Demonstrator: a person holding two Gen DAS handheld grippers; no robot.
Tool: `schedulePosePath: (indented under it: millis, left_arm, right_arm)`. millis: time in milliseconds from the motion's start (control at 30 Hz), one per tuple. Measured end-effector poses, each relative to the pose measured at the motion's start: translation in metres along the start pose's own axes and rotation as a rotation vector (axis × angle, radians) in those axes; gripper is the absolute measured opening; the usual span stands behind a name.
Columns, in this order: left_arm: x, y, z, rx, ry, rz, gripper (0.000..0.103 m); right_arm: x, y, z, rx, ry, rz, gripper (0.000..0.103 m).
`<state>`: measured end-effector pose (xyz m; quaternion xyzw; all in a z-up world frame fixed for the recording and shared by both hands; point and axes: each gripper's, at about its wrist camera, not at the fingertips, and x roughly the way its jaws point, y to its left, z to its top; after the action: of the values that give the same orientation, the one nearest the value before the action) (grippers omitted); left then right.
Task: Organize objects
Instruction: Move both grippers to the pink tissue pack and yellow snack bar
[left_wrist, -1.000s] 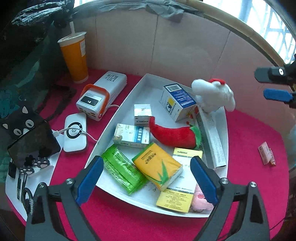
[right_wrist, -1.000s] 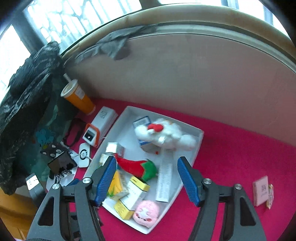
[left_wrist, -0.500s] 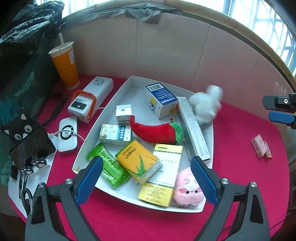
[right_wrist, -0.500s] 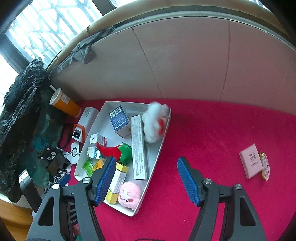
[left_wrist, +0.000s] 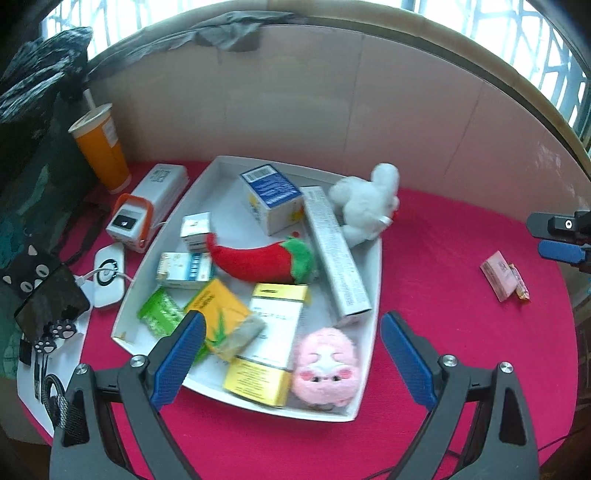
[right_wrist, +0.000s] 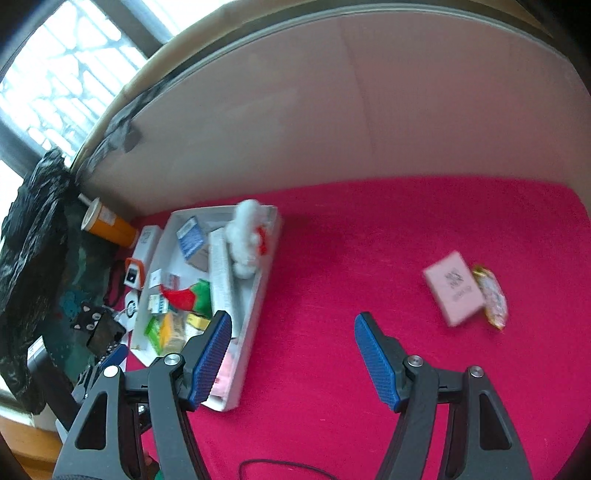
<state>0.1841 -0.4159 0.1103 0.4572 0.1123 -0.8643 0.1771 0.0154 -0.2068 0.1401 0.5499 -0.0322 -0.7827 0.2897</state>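
Note:
A white tray (left_wrist: 373, 280) on the red cloth holds several boxes, a red chili plush (left_wrist: 258, 260), a pink plush (left_wrist: 327, 369) and a white plush (left_wrist: 367, 206) lying on its far right rim. The tray also shows in the right wrist view (right_wrist: 258, 295) with the white plush (right_wrist: 245, 236). A pink box (right_wrist: 454, 288) and a snack wrapper (right_wrist: 493, 301) lie on the cloth to the right; they also show in the left wrist view (left_wrist: 498, 275). My left gripper (left_wrist: 291, 354) is open and empty above the tray's near edge. My right gripper (right_wrist: 291, 362) is open and empty over the cloth.
An orange cup (left_wrist: 99, 147), a white and orange power bank (left_wrist: 147, 206), a white charging pad (left_wrist: 109, 273) and a phone (left_wrist: 51, 299) lie left of the tray. A beige wall panel (left_wrist: 332, 103) backs the table.
The white plush dropped from the air onto the tray's far right rim. The left gripper pulled back and up. The right gripper swung right toward the pink box.

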Motion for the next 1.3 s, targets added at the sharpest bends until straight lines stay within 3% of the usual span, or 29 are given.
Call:
schedulePosePath:
  millis: [333, 567, 733, 967, 1033, 1167, 1300]
  left_arm:
    - [0.014, -0.074, 0.006, 0.081, 0.047, -0.061, 0.095]
    - [0.029, -0.128, 0.001, 0.138, 0.105, -0.1, 0.095]
    - [0.038, -0.15, -0.006, 0.142, 0.155, -0.102, 0.095]
    - [0.049, -0.152, -0.023, 0.097, 0.226, -0.034, 0.095]
    - [0.052, -0.151, -0.027, 0.074, 0.243, -0.016, 0.095]
    - [0.055, -0.154, -0.033, 0.046, 0.263, 0.011, 0.095]
    - [0.06, -0.168, -0.033, 0.043, 0.281, 0.024, 0.095]
  right_arm:
    - [-0.024, -0.102, 0.0, 0.127, -0.043, -0.083, 0.074]
    - [-0.023, -0.176, -0.002, 0.149, -0.025, -0.198, 0.074]
    - [0.008, -0.201, -0.004, 0.027, 0.052, -0.282, 0.074]
    - [0.057, -0.181, -0.007, -0.304, 0.141, -0.252, 0.073]
    - [0.07, -0.178, -0.007, -0.377, 0.162, -0.262, 0.069]
    - [0.092, -0.175, -0.008, -0.463, 0.215, -0.26, 0.052]
    - [0.096, -0.172, -0.007, -0.504, 0.198, -0.229, 0.044]
